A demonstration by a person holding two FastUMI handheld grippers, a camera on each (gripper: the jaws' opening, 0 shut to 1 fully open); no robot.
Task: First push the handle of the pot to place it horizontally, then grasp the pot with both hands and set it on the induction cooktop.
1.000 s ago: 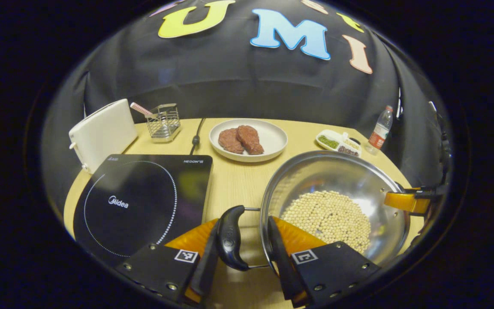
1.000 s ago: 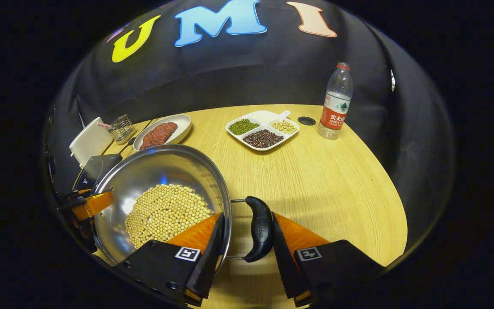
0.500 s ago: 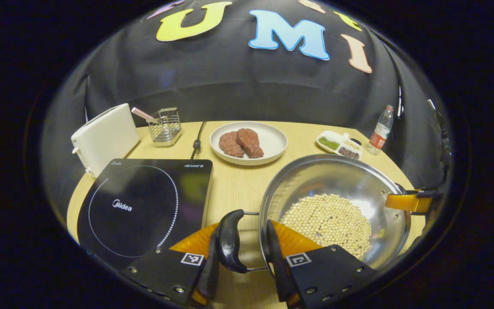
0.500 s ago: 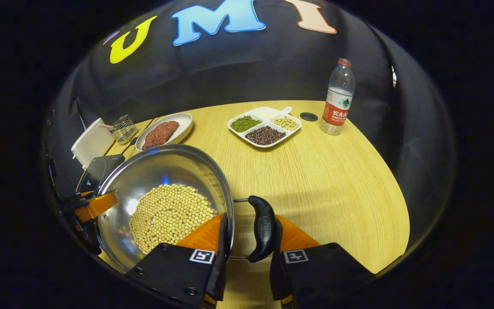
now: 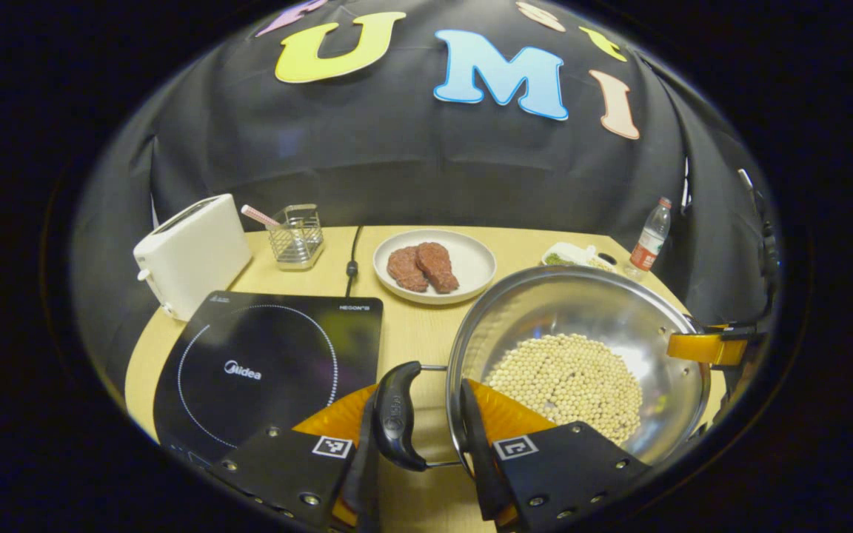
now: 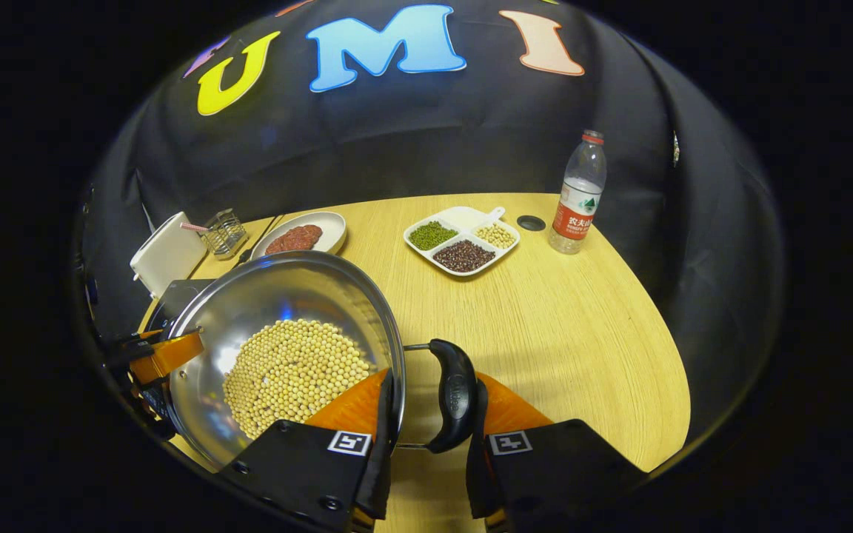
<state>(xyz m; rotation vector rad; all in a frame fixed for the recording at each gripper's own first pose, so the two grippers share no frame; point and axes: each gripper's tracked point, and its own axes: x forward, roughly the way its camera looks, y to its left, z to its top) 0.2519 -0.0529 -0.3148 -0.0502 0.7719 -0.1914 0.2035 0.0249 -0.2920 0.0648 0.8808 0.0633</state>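
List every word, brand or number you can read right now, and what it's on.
"Midea": on the cooktop, inside its dotted ring.
Small print at the cooktop's far corners: too blurred to read.
Bottle label: too small to read.
Embossed mark on the handle of the pot: too blurred to read.
No numbers are legible.

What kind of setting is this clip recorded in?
Likely a mock kitchen staged in a recording booth: an induction cooktop, a toaster and a plate of meat sit on a wooden table against black cloth.
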